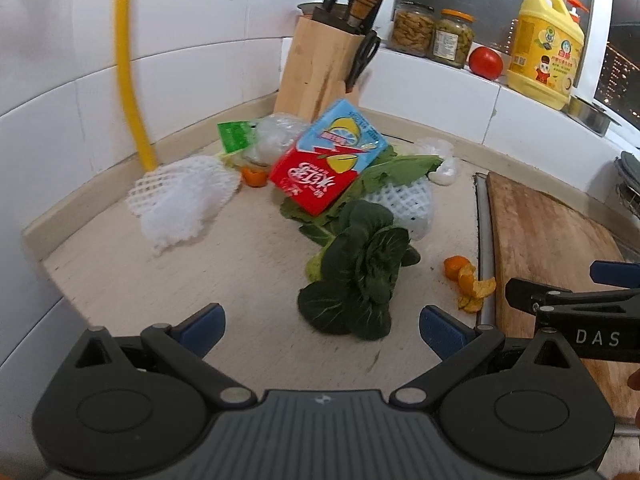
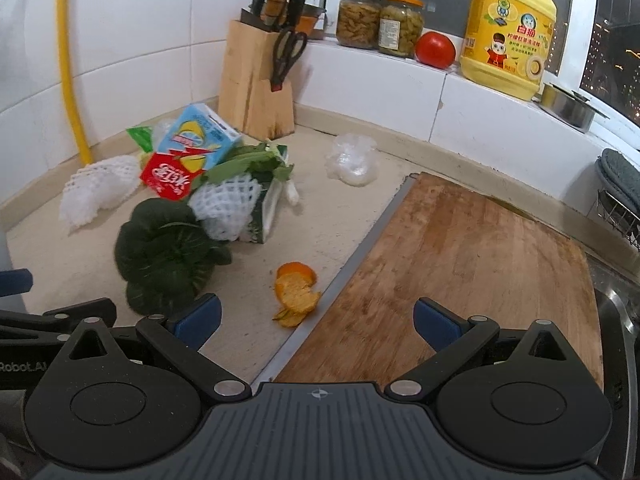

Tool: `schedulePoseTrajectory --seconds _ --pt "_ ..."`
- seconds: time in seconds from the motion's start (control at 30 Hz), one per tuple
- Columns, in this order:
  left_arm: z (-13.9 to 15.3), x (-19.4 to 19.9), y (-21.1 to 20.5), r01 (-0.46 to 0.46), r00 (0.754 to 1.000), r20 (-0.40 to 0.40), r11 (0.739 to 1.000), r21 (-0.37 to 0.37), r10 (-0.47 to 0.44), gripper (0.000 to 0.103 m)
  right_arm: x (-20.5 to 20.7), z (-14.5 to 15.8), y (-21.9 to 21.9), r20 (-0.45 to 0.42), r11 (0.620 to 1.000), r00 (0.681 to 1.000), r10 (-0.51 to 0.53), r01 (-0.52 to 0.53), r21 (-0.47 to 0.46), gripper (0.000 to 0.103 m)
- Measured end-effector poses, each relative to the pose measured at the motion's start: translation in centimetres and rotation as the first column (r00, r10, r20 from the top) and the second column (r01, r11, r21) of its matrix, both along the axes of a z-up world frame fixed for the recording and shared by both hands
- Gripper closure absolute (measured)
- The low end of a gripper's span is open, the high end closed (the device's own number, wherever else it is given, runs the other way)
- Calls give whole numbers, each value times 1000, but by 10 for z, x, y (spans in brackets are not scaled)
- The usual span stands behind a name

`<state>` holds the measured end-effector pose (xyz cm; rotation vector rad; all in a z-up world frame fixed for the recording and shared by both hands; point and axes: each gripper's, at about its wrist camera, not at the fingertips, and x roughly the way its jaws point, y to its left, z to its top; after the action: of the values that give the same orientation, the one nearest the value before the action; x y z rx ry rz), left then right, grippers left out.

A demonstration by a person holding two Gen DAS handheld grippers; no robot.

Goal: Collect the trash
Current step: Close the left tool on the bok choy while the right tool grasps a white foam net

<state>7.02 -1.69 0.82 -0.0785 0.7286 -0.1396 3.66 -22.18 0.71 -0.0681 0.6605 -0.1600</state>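
Trash lies heaped ahead of both my tongs on the pale countertop [image 1: 120, 280]. My left gripper [image 1: 322, 326] stands wide open with nothing between its blue pads, and just beyond its gap sits a dark green leafy vegetable [image 1: 360, 272], lying flat on the counter. Farther ahead, a red and blue drink carton [image 1: 328, 158] leans tilted on top of loose green leaves [image 1: 400, 168] and a white foam fruit net [image 1: 404, 200]; a second foam net [image 1: 180, 200] lies to the left of that pile, touching the foot of a yellow pipe [image 1: 128, 68]. My right gripper [image 2: 316, 320] is also spread wide and empty, its left pad over the counter and its right pad over the wooden cutting board [image 2: 460, 248]. Orange peel [image 2: 296, 292] lies just ahead of its left pad, beside the board's metal edge. A crumpled clear plastic bag [image 2: 352, 158] rests well ahead, near the back wall. A knife block [image 2: 256, 80] stands in the corner beyond the heap.
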Motion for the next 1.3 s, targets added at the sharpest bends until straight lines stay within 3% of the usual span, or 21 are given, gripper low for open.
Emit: schedulePoseTrajectory --seconds 0.7,0.83,0.97,1.3 --pt "-29 73 -36 71 996 -47 997 31 -70 3 54 -12 -50 -44 999 999 -29 30 41 0" --pt "-34 81 -37 65 996 -62 997 46 -62 14 63 -14 -55 -53 998 998 -23 26 58 0" --pt "-38 87 -36 52 995 -90 998 46 -48 31 71 -15 -56 -55 998 998 -5 9 68 0" --pt "-43 91 -26 11 990 -138 1000 7 -10 41 91 -16 -53 -57 990 995 78 -71 121 0"
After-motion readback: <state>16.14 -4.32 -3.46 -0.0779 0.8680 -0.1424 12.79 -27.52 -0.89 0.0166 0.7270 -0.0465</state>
